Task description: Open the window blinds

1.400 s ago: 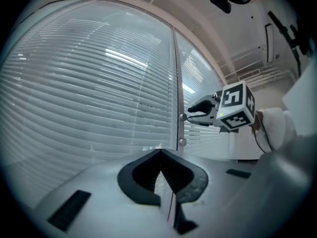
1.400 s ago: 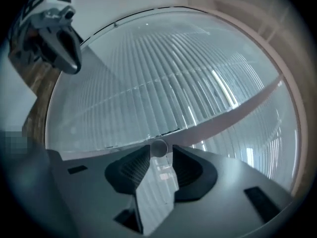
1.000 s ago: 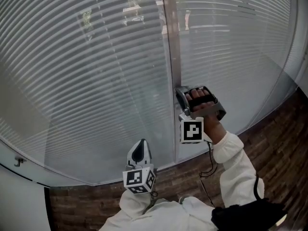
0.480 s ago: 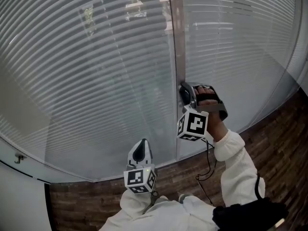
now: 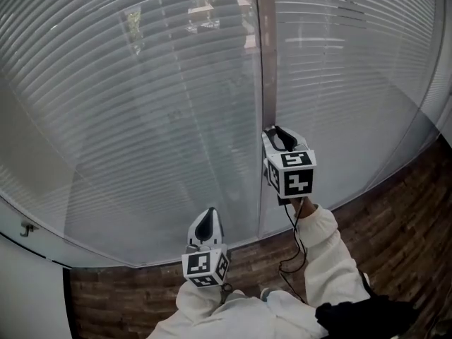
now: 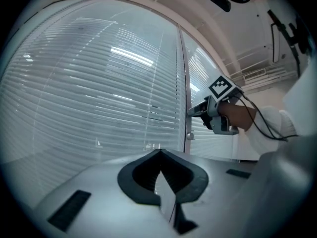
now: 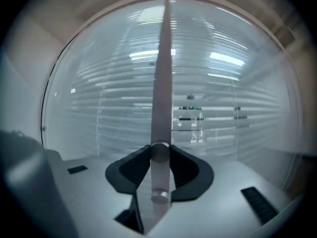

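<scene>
Right gripper (image 5: 281, 138) is clamping the small round knob (image 7: 159, 152) on the upright frame post (image 5: 265, 62) between the two blind panels, with its pads pressing both sides of the knob. The wrist has just been rolling about a quarter turn. A second ago the hand was showing on top; now the marker cube is facing up, at the same spot. I am reading this as the knob being twisted to tilt the slats. Window blinds (image 5: 141, 119) are hanging fully lowered, slats giving only glimpses through and looking little changed; more turning is probably needed. Left gripper (image 5: 205, 226) is idling low, jaws together, empty.
</scene>
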`<state>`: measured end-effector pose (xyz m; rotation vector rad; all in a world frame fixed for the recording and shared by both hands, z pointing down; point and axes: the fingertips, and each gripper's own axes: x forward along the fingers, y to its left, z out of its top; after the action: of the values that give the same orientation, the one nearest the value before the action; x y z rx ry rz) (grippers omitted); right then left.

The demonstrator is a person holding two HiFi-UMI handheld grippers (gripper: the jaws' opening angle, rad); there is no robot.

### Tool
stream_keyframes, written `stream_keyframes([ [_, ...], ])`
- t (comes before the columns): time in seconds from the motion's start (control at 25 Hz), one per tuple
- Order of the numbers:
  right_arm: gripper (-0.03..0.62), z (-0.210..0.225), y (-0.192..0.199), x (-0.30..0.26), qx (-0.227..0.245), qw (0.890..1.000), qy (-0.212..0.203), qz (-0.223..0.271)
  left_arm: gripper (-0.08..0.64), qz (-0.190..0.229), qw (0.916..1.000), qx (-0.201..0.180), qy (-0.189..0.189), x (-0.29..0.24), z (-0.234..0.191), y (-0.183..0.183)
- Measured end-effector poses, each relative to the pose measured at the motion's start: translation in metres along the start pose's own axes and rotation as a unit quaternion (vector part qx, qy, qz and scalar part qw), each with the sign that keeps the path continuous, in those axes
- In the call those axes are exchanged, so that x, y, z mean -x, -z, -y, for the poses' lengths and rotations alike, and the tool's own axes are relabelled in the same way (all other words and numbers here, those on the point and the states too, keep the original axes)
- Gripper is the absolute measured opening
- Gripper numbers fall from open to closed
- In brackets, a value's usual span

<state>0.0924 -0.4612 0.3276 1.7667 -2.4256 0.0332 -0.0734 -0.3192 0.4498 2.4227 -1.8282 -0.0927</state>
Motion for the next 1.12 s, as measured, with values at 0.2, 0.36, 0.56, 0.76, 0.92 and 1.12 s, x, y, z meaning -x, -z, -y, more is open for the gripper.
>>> stream_keyframes([
  [0.2,0.129,0.006,0.002,0.0,-0.294,0.954,-0.048,0.042,0.002,0.002,1.0,0.001,-0.002,0.004,-0.003,0.0],
  [0.36,0.129,0.009,0.002,0.001,-0.467,0.879,-0.071,0.071,0.002,0.003,1.0,0.001,-0.006,0.008,-0.006,0.0],
  [0.56,0.129,0.012,0.008,0.001,-0.622,0.773,-0.077,0.102,0.002,0.003,0.9999,0.001,-0.013,0.011,-0.014,0.0],
  [0.76,0.129,0.014,0.016,0.0,-0.73,0.667,-0.072,0.13,0.002,0.004,0.9998,0.0,-0.021,0.014,-0.025,-0.001],
  [0.92,0.129,0.012,0.009,-0.002,-0.685,0.71,-0.097,0.134,0.002,0.001,0.9998,0.001,-0.02,0.012,-0.03,-0.001],
  [1.12,0.174,0.005,0.006,0.017,-0.31,0.941,-0.089,0.102,0.002,-0.003,1.0,0.001,-0.009,0.004,-0.027,0.002],
])
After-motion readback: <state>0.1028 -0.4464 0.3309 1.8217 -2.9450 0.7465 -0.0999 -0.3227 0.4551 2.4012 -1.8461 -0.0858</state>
